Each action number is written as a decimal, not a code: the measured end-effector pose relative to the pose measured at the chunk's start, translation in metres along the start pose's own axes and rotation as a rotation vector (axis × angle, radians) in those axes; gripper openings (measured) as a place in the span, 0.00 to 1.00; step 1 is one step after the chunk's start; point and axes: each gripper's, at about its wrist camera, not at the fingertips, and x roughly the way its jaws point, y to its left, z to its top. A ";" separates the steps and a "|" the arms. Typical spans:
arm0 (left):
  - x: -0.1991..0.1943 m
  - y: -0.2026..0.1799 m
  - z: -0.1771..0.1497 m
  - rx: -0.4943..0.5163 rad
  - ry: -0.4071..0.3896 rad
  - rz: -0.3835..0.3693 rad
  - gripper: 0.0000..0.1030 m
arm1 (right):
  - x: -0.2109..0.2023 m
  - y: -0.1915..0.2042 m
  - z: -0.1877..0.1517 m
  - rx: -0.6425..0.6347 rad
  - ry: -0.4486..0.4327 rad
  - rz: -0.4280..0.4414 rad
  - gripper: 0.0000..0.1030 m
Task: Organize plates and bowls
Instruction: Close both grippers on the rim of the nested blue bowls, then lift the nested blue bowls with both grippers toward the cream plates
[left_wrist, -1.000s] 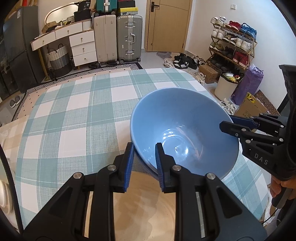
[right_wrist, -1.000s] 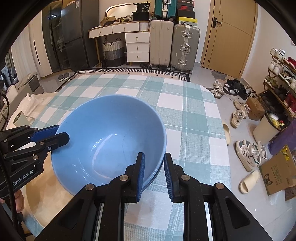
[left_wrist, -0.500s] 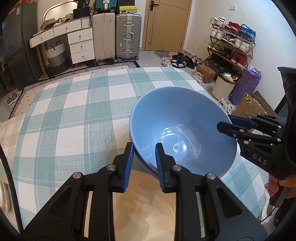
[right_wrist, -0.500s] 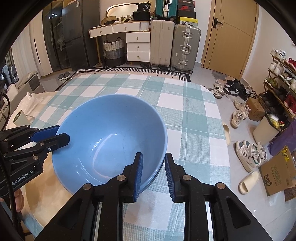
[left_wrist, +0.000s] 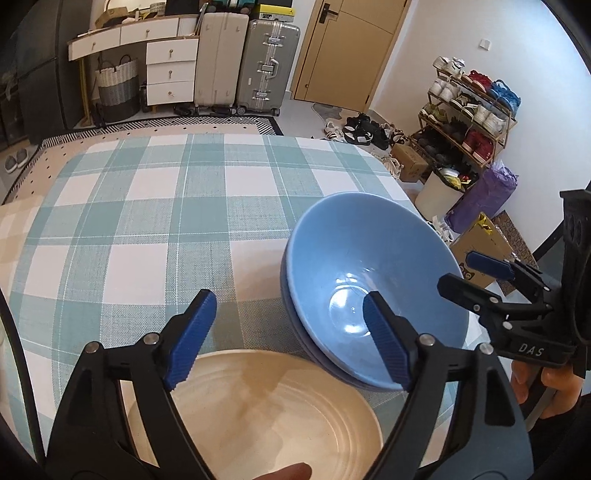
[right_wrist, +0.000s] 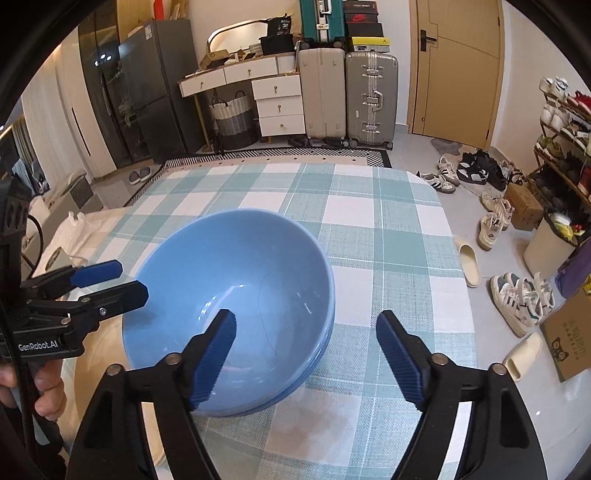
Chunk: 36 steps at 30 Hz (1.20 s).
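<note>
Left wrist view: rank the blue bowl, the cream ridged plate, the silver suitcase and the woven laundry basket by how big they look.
Largest to smallest as they look:
1. Cream ridged plate, partly hidden by the tongs
2. Blue bowl; close to the plate, both near the camera
3. Silver suitcase
4. Woven laundry basket

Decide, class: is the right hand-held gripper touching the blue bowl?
Apart. The right wrist view shows the right hand-held gripper with jaws just opened wide, standing clear on either side of the blue bowl's rim.

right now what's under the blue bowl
The blue bowl sits nested in a second blue bowl, of which only the rim shows. That one rests on the checked tablecloth. Its inside and base are covered.
</note>
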 end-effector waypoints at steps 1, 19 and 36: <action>0.003 0.002 0.001 -0.003 0.007 0.000 0.79 | 0.002 -0.002 0.000 0.012 0.006 0.006 0.81; 0.040 0.012 0.000 -0.055 0.055 -0.038 0.97 | 0.031 -0.012 -0.006 0.072 0.047 0.073 0.78; 0.050 -0.011 -0.002 0.019 0.099 -0.057 0.28 | 0.029 -0.010 -0.008 0.046 0.053 0.046 0.29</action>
